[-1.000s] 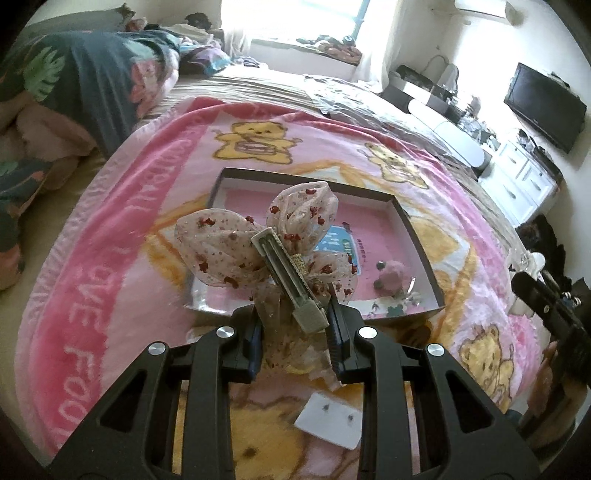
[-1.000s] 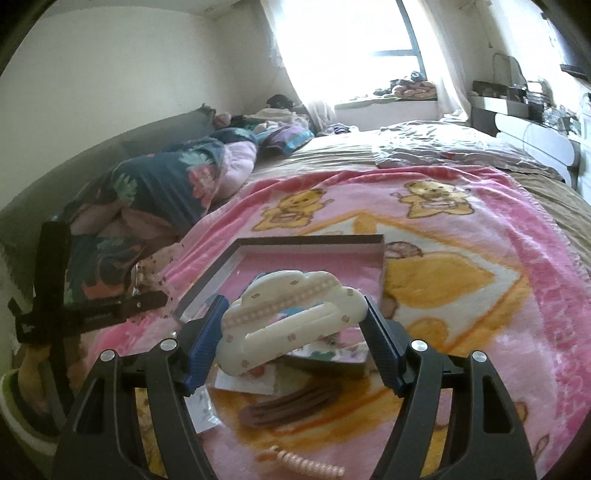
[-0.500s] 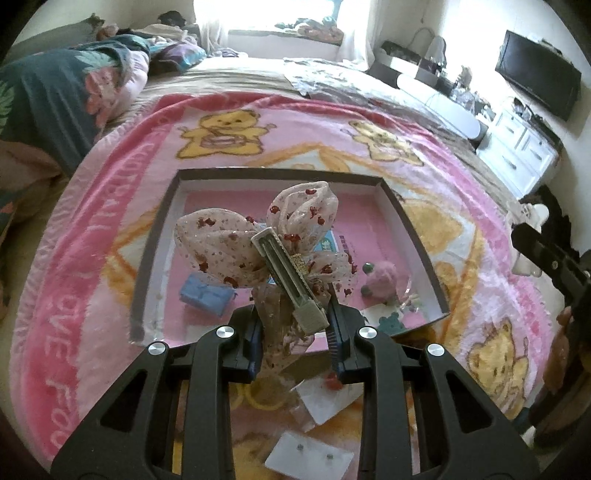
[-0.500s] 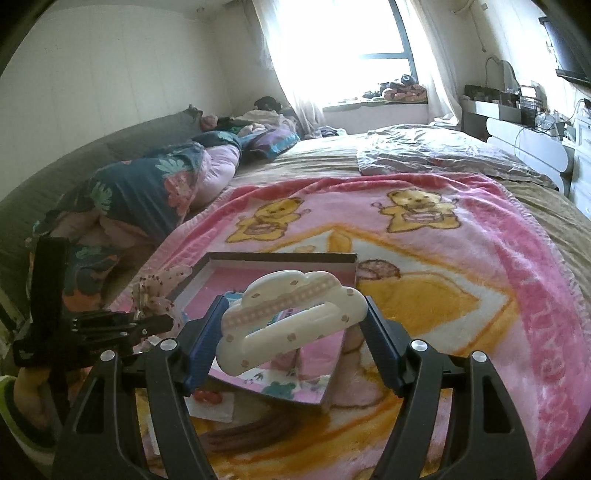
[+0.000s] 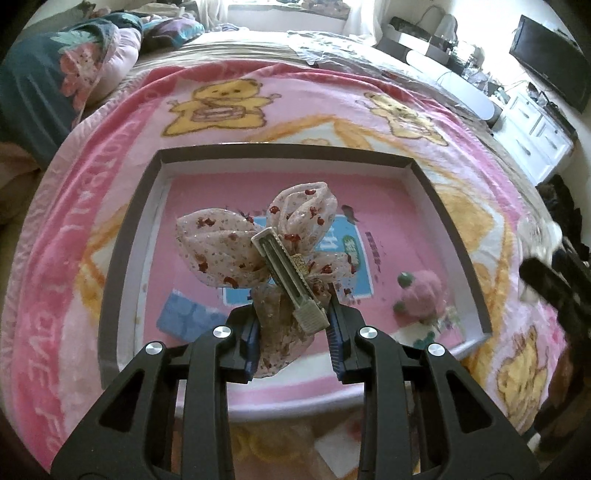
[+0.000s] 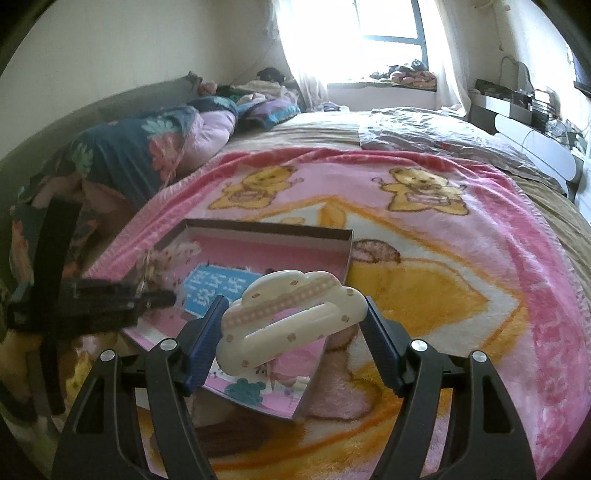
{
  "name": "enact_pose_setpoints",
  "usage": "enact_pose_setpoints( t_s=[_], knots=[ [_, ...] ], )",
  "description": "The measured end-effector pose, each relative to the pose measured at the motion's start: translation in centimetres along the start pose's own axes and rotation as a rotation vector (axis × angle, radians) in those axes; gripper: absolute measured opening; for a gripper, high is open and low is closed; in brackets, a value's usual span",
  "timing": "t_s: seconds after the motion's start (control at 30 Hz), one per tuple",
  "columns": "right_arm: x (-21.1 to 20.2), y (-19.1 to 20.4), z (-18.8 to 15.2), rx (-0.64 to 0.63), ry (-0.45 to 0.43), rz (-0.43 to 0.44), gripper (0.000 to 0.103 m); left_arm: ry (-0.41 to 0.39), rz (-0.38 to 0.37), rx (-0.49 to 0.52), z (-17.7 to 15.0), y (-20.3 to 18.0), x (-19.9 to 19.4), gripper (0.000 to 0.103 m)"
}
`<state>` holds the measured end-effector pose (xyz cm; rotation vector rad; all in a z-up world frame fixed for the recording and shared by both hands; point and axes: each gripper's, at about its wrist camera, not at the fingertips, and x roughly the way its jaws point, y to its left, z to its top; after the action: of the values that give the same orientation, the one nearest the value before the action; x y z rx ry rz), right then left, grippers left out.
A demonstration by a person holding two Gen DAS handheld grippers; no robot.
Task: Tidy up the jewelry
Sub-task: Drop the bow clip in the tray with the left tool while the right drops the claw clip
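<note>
Sunlit bedroom, pink bear blanket point(image 5: 110, 236), box point(image 5: 122, 251), left claw point(image 5: 291, 332) pinching bow clip point(image 5: 258, 247), right claw point(image 6: 293, 332) pinching cloud clip point(image 6: 291, 317)

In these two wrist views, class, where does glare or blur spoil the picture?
Right wrist view: the window is blown out white, and the left gripper at the frame's left is smeared. Left wrist view: the bow hair clip is sharp, and the right-hand edge is blurred.

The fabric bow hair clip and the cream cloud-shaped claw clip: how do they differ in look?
The sheer pink fabric bow hair clip is soft, red-dotted cloth on a slim ridged bar; the cream cloud-shaped plastic claw clip is hard and glossy with a pink band. The bow sits in the left tongs, the claw clip in the right tongs. Both are held above the shallow box.
</note>
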<state>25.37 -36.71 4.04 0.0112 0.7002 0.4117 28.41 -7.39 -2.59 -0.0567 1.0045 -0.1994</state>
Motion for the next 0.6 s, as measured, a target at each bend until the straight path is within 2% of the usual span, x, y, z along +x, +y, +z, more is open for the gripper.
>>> enact_pose_setpoints(
  t_s=[0.33,0.6],
  knots=[
    [2.7,2.5,-1.8,-0.060,0.090,0.013,0.071,0.062,0.018,-0.002,1.1,0.9,2.8,0.025],
    [3.8,4.3,-2.6,-0.080,0.107,0.010,0.071,0.077,0.026,-0.011,0.7,1.5,3.1,0.032]
  ],
)
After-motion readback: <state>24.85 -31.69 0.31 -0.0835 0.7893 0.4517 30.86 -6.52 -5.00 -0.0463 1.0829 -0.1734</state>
